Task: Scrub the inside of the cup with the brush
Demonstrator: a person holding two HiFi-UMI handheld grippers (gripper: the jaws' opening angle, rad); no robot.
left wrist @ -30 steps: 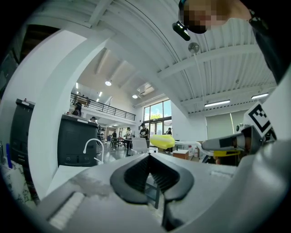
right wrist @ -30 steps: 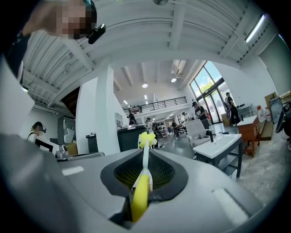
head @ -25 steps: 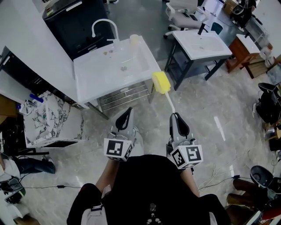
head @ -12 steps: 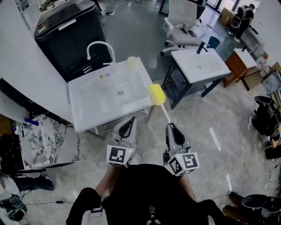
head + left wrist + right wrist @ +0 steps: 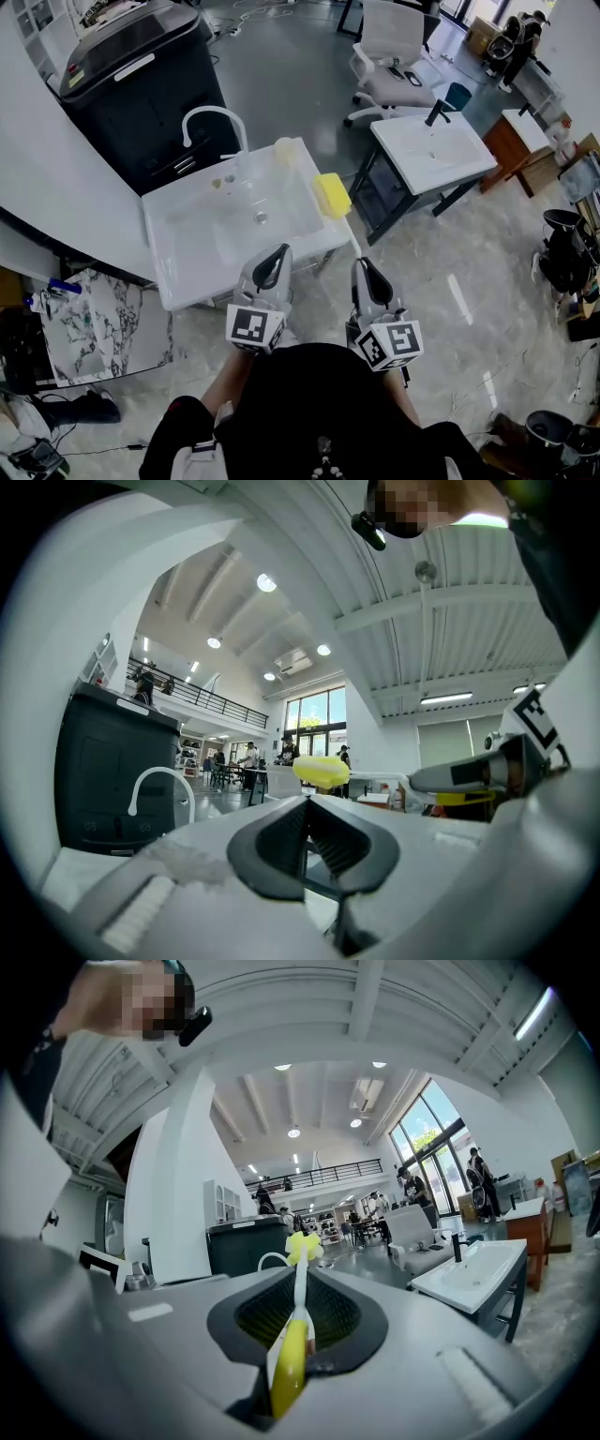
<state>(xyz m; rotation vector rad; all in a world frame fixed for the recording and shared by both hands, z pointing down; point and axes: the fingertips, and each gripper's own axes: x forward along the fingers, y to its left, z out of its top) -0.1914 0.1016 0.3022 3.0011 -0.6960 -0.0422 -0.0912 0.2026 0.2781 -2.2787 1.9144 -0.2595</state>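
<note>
A white sink (image 5: 202,234) on a metal frame stands directly ahead of the person, its curved faucet (image 5: 211,117) rising from the far rim. Both grippers are held level at its near edge and point across it.

The left gripper (image 5: 279,253) sits over the sink's near rim with its jaws pressed together and nothing between them. The right gripper (image 5: 359,264) is just off the near right corner, clamped on the yellow grip of the brush (image 5: 330,195). The thin white handle runs straight out along the line of the jaws. Its yellow sponge head hangs over the sink's right edge, about halfway to the back.

The cup (image 5: 284,150), pale and translucent, stands upright on the far right corner of the rim, to the right of the faucet. It is beyond the brush head and apart from it, a little to the brush's left.

The cup lies almost dead ahead of the empty left gripper. From the right gripper it lies ahead and to the left, roughly along the brush's long axis. The left gripper looks best placed to take the cup, though its jaws would have to part first, while the brush needs only a short push forward and left to reach the cup's mouth
</note>
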